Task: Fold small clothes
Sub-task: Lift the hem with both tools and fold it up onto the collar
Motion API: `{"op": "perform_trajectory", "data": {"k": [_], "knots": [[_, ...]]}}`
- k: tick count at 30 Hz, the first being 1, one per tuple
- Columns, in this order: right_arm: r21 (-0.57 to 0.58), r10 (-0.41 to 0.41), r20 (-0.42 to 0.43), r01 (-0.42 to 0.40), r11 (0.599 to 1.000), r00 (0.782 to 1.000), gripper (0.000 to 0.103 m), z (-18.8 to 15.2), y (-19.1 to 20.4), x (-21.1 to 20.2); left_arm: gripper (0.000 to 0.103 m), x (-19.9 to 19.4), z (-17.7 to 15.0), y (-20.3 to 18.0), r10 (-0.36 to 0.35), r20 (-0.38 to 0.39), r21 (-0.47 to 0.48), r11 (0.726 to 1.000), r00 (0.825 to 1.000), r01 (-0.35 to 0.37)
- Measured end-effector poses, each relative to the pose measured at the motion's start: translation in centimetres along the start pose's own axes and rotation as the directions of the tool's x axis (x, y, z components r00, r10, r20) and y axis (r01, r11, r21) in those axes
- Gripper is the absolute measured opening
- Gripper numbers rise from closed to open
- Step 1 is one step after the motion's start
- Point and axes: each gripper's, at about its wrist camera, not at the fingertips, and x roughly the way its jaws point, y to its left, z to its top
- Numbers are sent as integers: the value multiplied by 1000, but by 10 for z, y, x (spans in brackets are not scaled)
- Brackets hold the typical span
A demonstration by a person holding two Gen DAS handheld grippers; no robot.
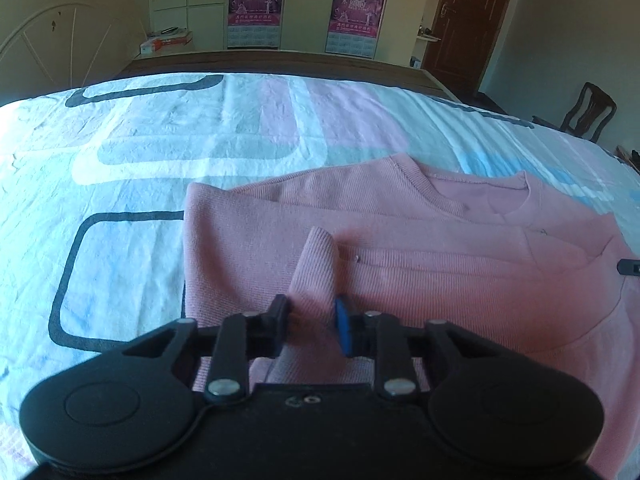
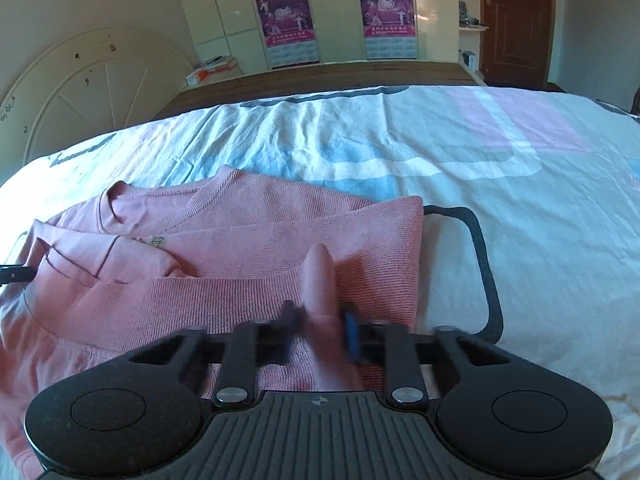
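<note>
- The pink knit sweater (image 1: pixel 400 264) lies partly folded on the bed sheet (image 1: pixel 120 208).
- Left gripper (image 1: pixel 312 326) and right gripper (image 2: pixel 320 330): jaws nearly closed, each pinching a raised ridge of it.
- Soft, light and limp; it likely sags between grips, so hold at the hem edge.

This is a bedroom in a home. Right under and ahead of the claw spreads a bed (image 1: pixel 168 152) with a crumpled patterned sheet, and off to its far left rises a cream arched headboard (image 1: pixel 60 40). Straight beyond the bed's far edge stand pale wardrobe doors (image 2: pixel 224 8) hung with magenta calendar posters (image 1: pixel 256 0), while to the far right of the claw are a brown panelled door (image 1: pixel 468 20), small wall shelves (image 2: pixel 472 20) and a dark wooden chair (image 1: pixel 588 112).
</note>
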Motion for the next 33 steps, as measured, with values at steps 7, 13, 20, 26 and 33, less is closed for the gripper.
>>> {"op": "perform_trajectory", "data": {"k": [7, 13, 20, 26, 33], "knots": [[74, 75, 96, -82, 994, 993, 10, 4, -3, -27, 12, -33, 1, -1, -36, 142, -46, 998, 989, 43], [84, 26, 222, -46, 995, 975, 10, 30, 1, -40, 12, -44, 26, -3, -12, 253, -96, 995, 967, 37], [119, -27, 243, -2, 993, 970, 10, 63, -4, -7, 12, -16, 53, -1, 84, 285, -178, 984, 955, -33], [127, -82, 168, 61, 990, 982, 10, 65, -7, 38, 12, 28, 43, -4, 156, 194, -171, 978, 968, -123], [104, -125, 123, 113, 988, 984, 14, 55, -14, 48, 37, 30, 32, -8, 228, 150, -103, 971, 962, -214]]}}
